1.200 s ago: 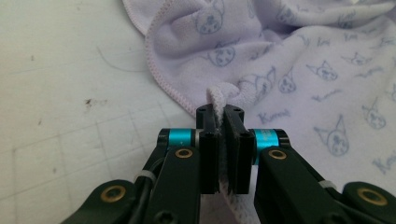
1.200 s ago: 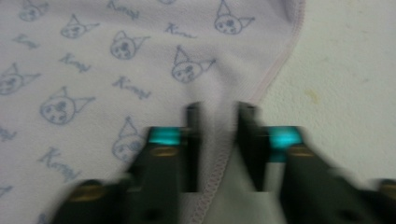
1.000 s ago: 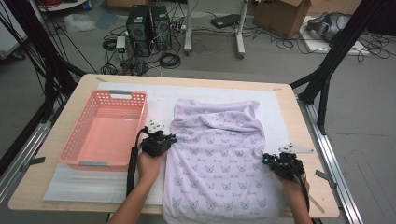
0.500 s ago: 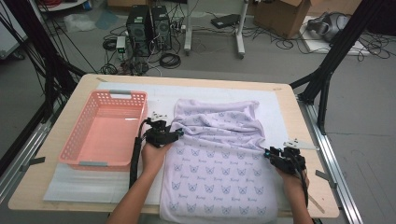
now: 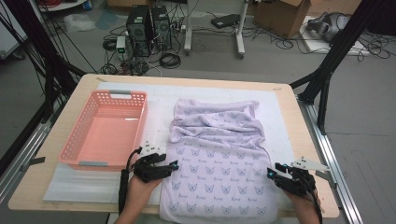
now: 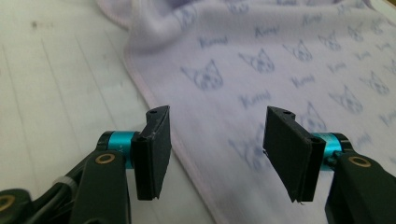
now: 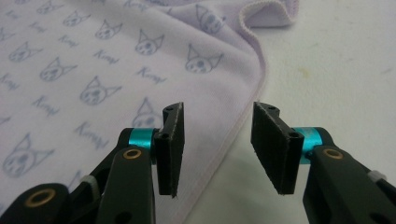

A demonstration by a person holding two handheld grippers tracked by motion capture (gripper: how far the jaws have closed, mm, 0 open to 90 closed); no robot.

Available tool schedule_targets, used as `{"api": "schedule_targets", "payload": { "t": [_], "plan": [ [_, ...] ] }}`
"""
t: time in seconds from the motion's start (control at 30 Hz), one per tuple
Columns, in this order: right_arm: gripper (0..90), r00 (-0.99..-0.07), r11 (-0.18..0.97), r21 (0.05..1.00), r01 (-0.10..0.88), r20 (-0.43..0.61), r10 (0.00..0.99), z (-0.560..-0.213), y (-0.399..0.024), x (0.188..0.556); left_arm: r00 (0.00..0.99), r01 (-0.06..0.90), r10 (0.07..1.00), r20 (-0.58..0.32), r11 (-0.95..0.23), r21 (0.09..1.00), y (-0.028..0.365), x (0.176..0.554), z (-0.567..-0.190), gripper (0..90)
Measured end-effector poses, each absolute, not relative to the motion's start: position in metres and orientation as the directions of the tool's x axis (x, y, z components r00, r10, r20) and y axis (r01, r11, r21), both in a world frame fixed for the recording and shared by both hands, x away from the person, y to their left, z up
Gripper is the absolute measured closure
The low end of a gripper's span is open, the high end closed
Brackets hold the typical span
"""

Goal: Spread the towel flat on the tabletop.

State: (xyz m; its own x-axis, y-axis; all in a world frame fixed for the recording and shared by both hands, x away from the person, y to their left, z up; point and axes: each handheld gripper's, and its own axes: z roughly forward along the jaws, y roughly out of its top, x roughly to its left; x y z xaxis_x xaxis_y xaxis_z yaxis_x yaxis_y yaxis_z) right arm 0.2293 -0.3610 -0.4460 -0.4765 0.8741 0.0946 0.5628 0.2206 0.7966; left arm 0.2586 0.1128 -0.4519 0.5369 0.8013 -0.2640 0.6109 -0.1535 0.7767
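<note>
Lilac towel (image 5: 217, 163) with little cat faces spread flat on the white mat (image 5: 285, 121), near end hanging over the table (image 5: 56, 140) edge, far end rumpled. Left gripper (image 5: 172, 164) at its left hem, jaws just opened up, nothing pinched. Right gripper (image 5: 272, 171) at the right hem, same deal: spread, just let go. Pink basket (image 5: 105, 135) off to the left.

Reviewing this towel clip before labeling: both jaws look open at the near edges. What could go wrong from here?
1. The towel hangs over the table's near edge; with the left gripper and right gripper open, having just been opening, it may slide off.
2. Its far end is still bunched, so a fold could come out uneven.
3. The pink basket sits close beside the left gripper; a sideways move might bump it.
</note>
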Motion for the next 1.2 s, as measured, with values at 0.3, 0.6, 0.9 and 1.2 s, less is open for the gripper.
{"api": "schedule_targets", "payload": {
  "t": [0.3,0.6,0.9,1.2],
  "plan": [
    [55.7,-0.506,0.279,0.777,0.564,0.058,0.86,-0.453,-0.358,0.196,0.541,0.571,0.802,-0.254,-0.128,0.811,0.112,0.218,-0.459,46.9],
    [87.3,-0.517,0.276,0.779,0.563,0.071,0.853,-0.453,-0.359,0.179,0.526,0.573,0.816,-0.242,-0.129,0.809,0.117,0.199,-0.46,87.0],
    [87.4,-0.563,0.306,0.778,0.549,0.074,0.823,-0.452,-0.366,0.15,0.552,0.557,0.797,-0.244,-0.135,0.819,0.128,0.167,-0.462,86.9],
    [86.5,-0.575,0.326,0.748,0.579,0.091,0.813,-0.454,-0.368,0.113,0.621,0.533,0.751,-0.224,-0.195,0.823,0.135,0.128,-0.463,85.0]
  ]
}}
